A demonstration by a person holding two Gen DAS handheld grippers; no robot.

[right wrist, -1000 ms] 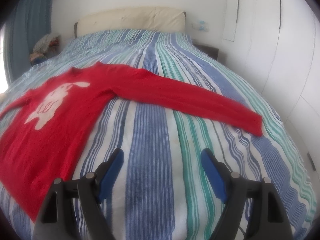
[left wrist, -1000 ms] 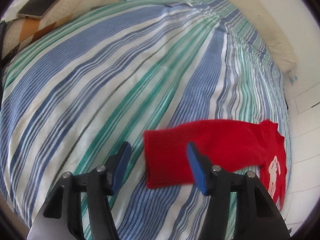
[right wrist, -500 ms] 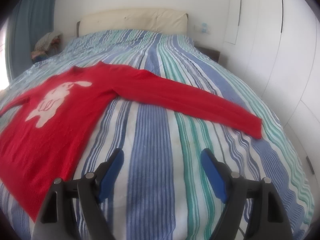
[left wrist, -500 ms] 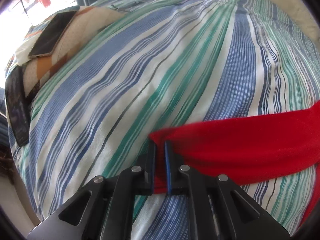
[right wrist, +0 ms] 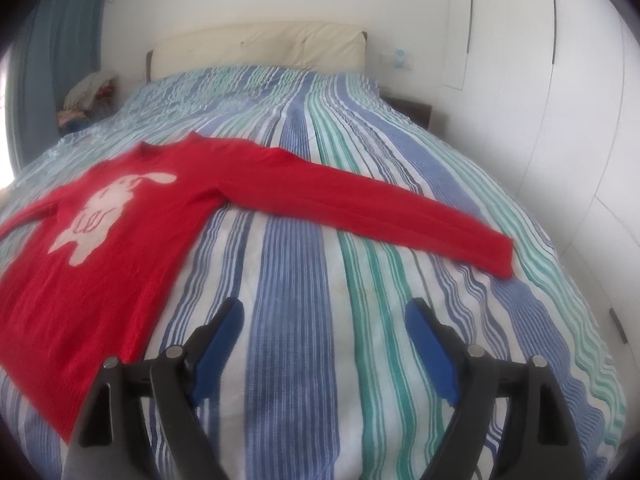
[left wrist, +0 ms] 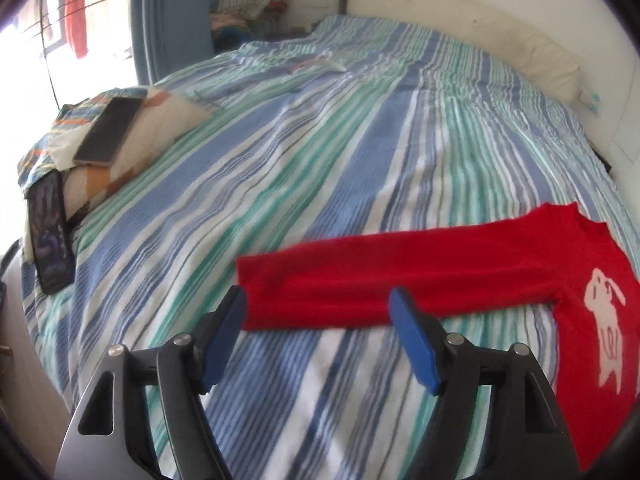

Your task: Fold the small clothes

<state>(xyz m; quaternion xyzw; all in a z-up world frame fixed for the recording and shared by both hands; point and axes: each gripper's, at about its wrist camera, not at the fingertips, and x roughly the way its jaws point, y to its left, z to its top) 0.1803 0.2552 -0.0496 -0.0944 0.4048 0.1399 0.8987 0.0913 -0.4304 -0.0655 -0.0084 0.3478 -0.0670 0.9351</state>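
A small red sweater (right wrist: pixel 132 216) with a white rabbit print lies flat on the striped bed (right wrist: pixel 304 280), both sleeves spread out. In the left wrist view its left sleeve (left wrist: pixel 380 276) stretches across, and my left gripper (left wrist: pixel 320 304) is open, raised just in front of the sleeve's cuff end and holding nothing. In the right wrist view my right gripper (right wrist: pixel 324 320) is open and empty over bare bedcover, below the right sleeve (right wrist: pixel 380 208) and to the right of the sweater's body.
A patterned pillow (left wrist: pixel 132 148) at the bed's left edge carries a phone (left wrist: pixel 108 130), and a second phone (left wrist: pixel 50 236) lies beside it. A cream headboard (right wrist: pixel 260 46), a pile of clothes (right wrist: pixel 86 96) and white wardrobe doors (right wrist: pixel 560 120) surround the bed.
My left gripper was shut on the sleeve's cuff half a second ago; now it is open and has drawn back and up. The sleeve lies flat. The right gripper has barely moved.
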